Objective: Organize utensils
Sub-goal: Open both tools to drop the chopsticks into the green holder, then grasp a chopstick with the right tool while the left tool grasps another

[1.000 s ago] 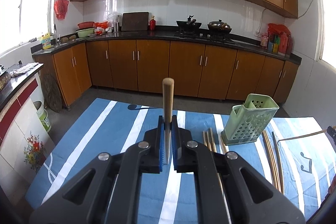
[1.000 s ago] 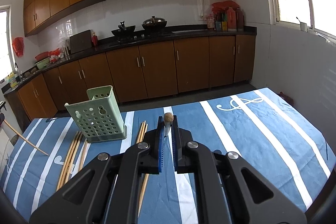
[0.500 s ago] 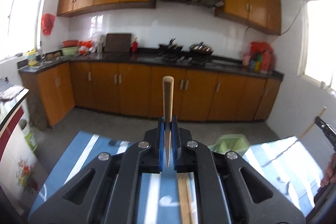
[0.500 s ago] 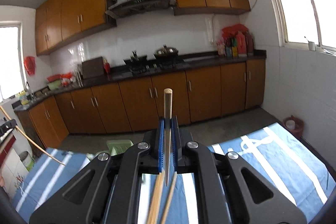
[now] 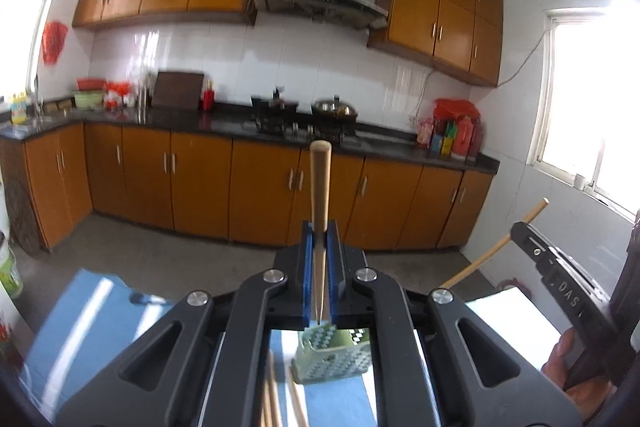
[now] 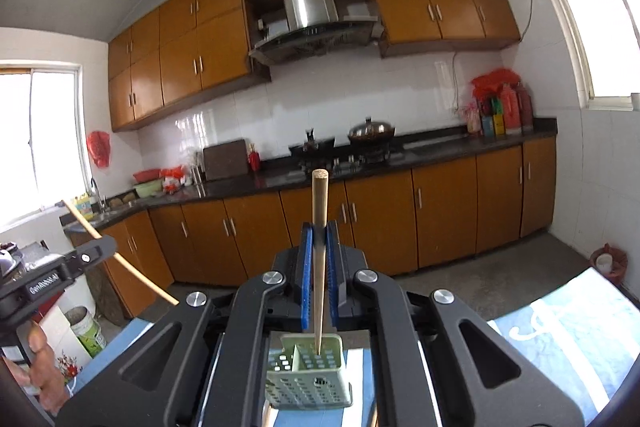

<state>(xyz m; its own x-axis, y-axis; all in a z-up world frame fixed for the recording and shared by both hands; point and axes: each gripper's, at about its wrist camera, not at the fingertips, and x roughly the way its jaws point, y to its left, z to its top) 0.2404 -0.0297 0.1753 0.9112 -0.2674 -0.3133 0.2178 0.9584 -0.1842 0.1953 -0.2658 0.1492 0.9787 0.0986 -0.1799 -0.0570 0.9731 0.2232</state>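
My left gripper (image 5: 319, 247) is shut on a wooden chopstick (image 5: 320, 187) that stands upright, its thin tip just above the green perforated utensil holder (image 5: 332, 355). My right gripper (image 6: 318, 251) is shut on another wooden chopstick (image 6: 319, 227), upright, with its tip over the open top of the holder (image 6: 308, 379). The right gripper and its chopstick also show at the right in the left wrist view (image 5: 552, 267). The left gripper and its chopstick show at the left in the right wrist view (image 6: 60, 275).
Several loose chopsticks (image 5: 276, 399) lie on the blue-and-white striped tablecloth (image 5: 80, 327) beside the holder. Brown kitchen cabinets (image 5: 260, 187) and a dark counter with a stove (image 6: 340, 155) stand behind. A white bucket (image 6: 86, 331) stands on the floor at left.
Both grippers have risen and tilted up, so the chopsticks now stand upright over the holder. The holder has moved under the fingers in both views.
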